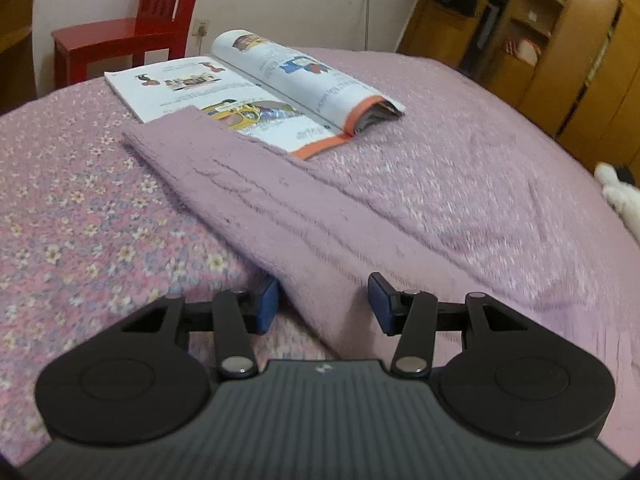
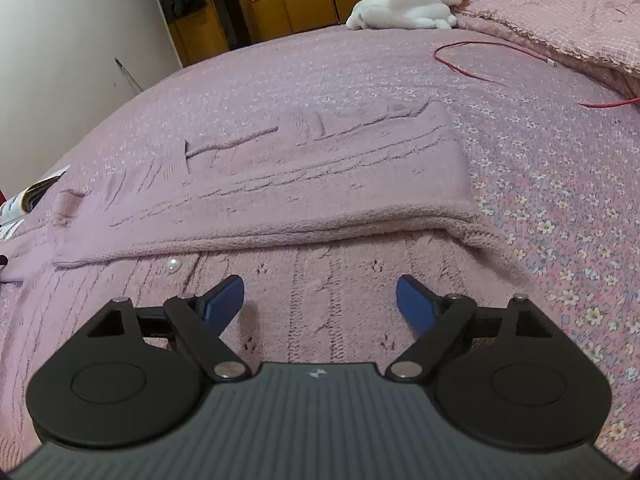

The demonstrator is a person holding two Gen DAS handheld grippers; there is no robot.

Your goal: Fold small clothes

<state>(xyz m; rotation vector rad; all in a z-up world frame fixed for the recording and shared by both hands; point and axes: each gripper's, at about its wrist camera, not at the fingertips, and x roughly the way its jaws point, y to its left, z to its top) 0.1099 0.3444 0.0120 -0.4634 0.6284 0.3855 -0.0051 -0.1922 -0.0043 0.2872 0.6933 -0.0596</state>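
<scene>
The mauve cable-knit sweater (image 2: 320,184) lies on the floral pink bedspread (image 2: 560,184), one part folded across in front of the right gripper (image 2: 320,300), whose 2 blue pads stand apart just above the knit, holding nothing. The left gripper (image 1: 324,300) is also spread, a raised fold of the sweater between its pads; whether they touch it I cannot tell.

Risks, as I judge them: closing the left gripper could pinch bedspread along with knit, since both are similar mauve. The sweater's far end overlaps the open picture magazine (image 1: 256,92) ahead, so a pull may drag it.

The sweater's outline and sleeves are hard to separate from the bedspread. A small pearly button (image 2: 174,265) shows ahead-left of the right gripper.
</scene>
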